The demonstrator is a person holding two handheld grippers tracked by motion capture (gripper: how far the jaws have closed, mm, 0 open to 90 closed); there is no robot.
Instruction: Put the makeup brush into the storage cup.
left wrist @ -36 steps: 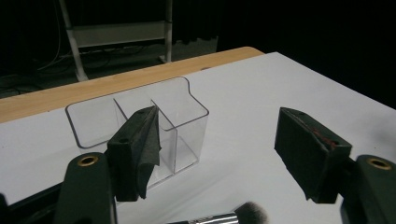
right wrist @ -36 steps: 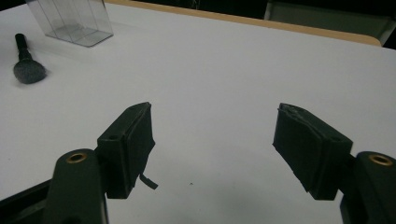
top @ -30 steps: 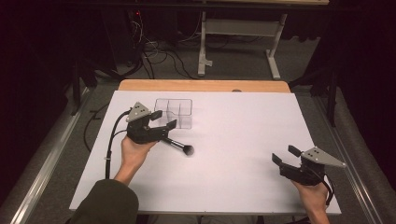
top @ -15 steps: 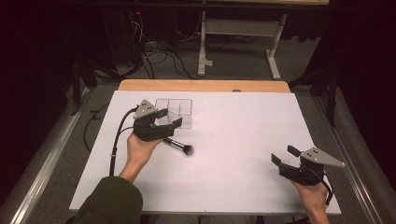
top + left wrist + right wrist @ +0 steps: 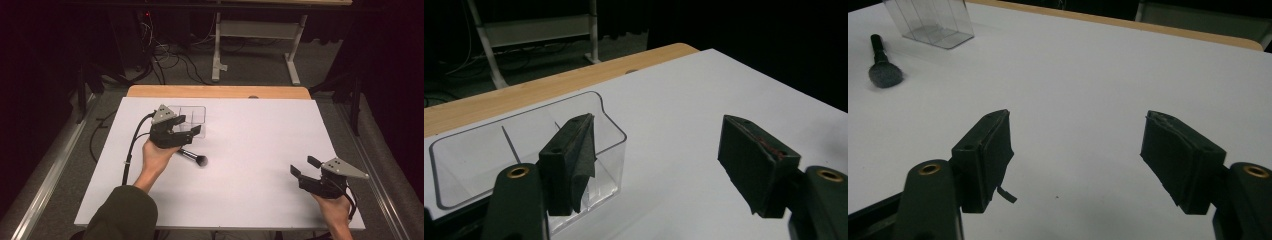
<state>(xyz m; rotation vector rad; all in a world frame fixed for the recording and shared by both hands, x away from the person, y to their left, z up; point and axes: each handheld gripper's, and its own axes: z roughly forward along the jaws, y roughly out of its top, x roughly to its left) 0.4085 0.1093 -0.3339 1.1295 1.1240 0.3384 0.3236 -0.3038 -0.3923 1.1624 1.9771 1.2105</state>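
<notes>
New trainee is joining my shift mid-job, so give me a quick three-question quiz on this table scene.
1. True or false: the left gripper holds the black round-headed makeup brush.
2. Which gripper is nearer the clear plastic divided organizer box? A left, B right.
3. The brush lies on the white ____.

Key: 1 false, the jaws stand open and empty with the brush lying on the table; 2 A; 3 table.
</notes>
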